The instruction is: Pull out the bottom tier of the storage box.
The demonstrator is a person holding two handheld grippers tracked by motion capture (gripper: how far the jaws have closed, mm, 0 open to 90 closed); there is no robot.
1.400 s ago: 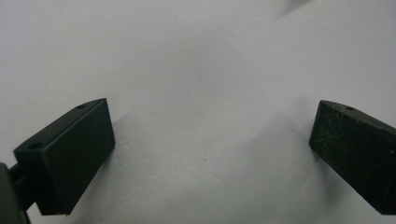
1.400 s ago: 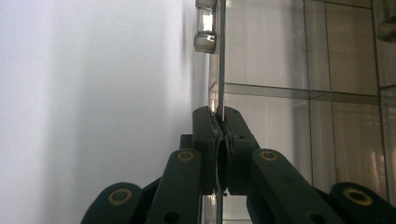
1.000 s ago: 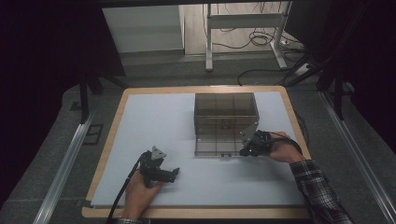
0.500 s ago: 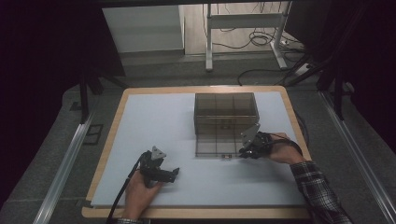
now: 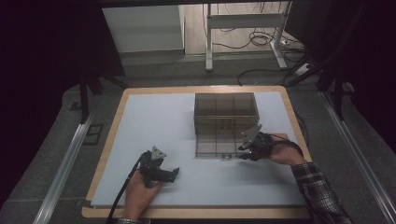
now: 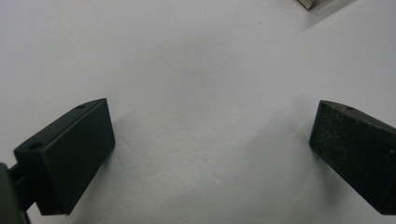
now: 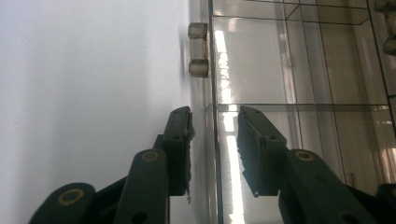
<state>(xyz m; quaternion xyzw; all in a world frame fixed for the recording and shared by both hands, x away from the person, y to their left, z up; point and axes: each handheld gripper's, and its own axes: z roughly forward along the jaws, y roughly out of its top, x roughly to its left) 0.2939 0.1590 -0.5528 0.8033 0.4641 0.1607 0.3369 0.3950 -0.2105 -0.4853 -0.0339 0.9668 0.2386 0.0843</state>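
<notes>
White table top (image 5: 154, 121) — right gripper (image 7: 214, 140) just opening, straddling clear box lid (image 5: 215, 142) edge; left gripper (image 6: 210, 140) wide open, empty.

High view is set above the near edge of the table (image 5: 140, 100), faced forward and down, far enough for the whole board to be taken in. Left gripper view is held close over the white surface, with a corner of the clear box (image 6: 312, 3) caught at top. Right gripper view is pressed close along the open lid (image 7: 261, 84). The box is shared by all three.
</notes>
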